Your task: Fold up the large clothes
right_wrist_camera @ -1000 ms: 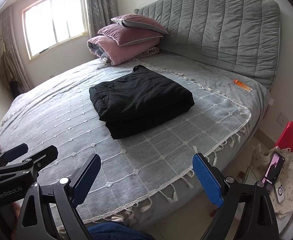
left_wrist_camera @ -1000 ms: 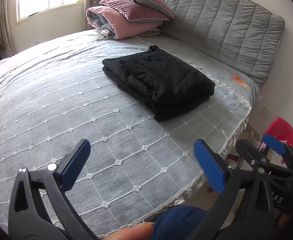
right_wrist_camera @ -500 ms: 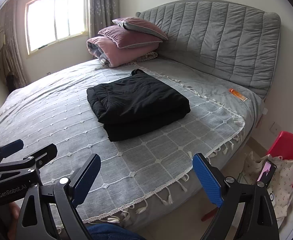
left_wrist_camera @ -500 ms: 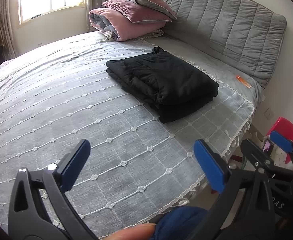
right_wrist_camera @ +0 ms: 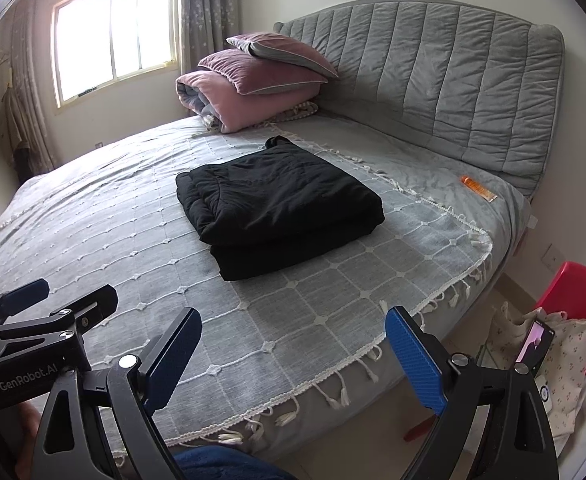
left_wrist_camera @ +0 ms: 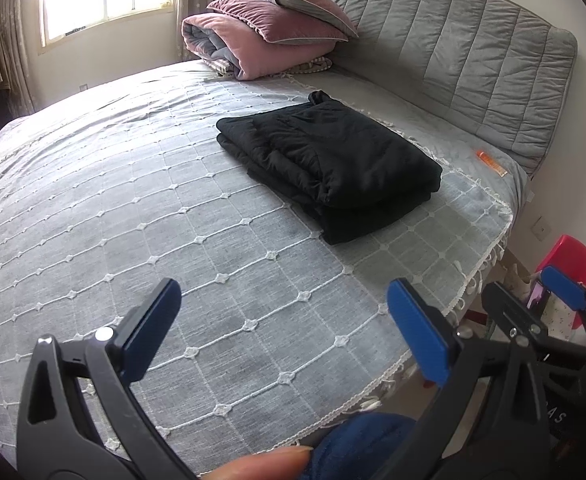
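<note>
Bedroom scene, both wrist views: a wide bed [left_wrist_camera: 93,200] covered by a grey spread [right_wrist_camera: 313,300] with a white stitched grid and tasselled edge fills most of each frame. Positions below are given relative to the bed. At its head stands a padded grey headboard [right_wrist_camera: 433,72]. At the head corner nearest the window [right_wrist_camera: 113,32] lies a rolled pink quilt [left_wrist_camera: 229,44] carrying 2 pink pillows [left_wrist_camera: 293,0]. On the spread, toward the headboard half, rests the black garment [left_wrist_camera: 333,160], folded into a thick rectangular stack of several layers, flat and untouched. Beside the bed, off its side edge, stands a red chair [right_wrist_camera: 577,300] with a phone [right_wrist_camera: 533,344] propped on patterned cloth. Near the headboard, on the bare sheet, lies a small orange tube [right_wrist_camera: 478,187]. Over the bed's near edge hovers the left gripper [left_wrist_camera: 285,332], blue pads spread wide and empty; the right gripper [right_wrist_camera: 293,356], just past the tasselled edge, is likewise released, gripping nothing. Both are well apart from the garment.
</note>
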`<state>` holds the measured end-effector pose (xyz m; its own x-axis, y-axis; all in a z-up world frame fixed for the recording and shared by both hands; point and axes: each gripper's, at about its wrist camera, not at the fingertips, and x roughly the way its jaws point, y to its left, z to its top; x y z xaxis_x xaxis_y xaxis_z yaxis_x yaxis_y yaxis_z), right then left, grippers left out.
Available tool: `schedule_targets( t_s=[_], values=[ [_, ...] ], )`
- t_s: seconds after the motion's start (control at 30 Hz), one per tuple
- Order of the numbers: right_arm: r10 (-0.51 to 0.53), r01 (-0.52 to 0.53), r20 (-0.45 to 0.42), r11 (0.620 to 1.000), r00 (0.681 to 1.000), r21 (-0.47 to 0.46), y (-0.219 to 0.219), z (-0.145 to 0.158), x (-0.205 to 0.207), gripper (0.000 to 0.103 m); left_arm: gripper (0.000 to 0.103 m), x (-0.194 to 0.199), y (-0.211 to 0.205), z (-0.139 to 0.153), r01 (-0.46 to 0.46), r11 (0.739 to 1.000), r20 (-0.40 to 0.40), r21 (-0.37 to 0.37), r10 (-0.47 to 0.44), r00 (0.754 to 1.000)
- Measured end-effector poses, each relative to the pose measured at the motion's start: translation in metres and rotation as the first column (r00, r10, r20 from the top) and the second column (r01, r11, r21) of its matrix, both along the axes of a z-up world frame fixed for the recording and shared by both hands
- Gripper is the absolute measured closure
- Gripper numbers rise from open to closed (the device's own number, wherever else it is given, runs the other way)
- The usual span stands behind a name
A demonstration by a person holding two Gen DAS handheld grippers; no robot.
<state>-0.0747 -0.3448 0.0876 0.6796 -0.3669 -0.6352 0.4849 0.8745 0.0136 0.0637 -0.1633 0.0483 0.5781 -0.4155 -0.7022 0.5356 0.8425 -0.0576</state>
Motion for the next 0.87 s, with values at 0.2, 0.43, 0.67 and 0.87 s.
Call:
schedule_targets(
  t_s=[0.2,0.43,0.67,0.87],
  values=[
    [-0.011,0.011,-0.002,1.000,1.000,-0.012,0.0026,-0.0013,-0.0005,0.009,0.001,0.0054,-0.0001,-0.0056,0.023,1.000,-0.032,-0.021,-0.024,0.999],
    [-0.015,0.015,-0.011,1.000,1.000,-0.011,0.0056,-0.0040,-0.0006,0.009,0.001,0.0026,-0.0006,-0.0059,0.028,1.000,0.003,-0.008,-0.028,1.000],
    [-0.013,0.013,-0.008,1.000,1.000,-0.015,0.0047,-0.0035,-0.0009,0.009,0.001,0.0055,0.0007,-0.0060,0.036,0.999,-0.004,-0.021,-0.036,0.999],
    [-0.010,0.010,-0.011,1.000,1.000,-0.011,0.0067,-0.0045,0.0005,0.009,0.001,0.0059,0.0019,-0.0057,0.031,0.999,-0.007,-0.019,-0.031,0.999]
  ],
)
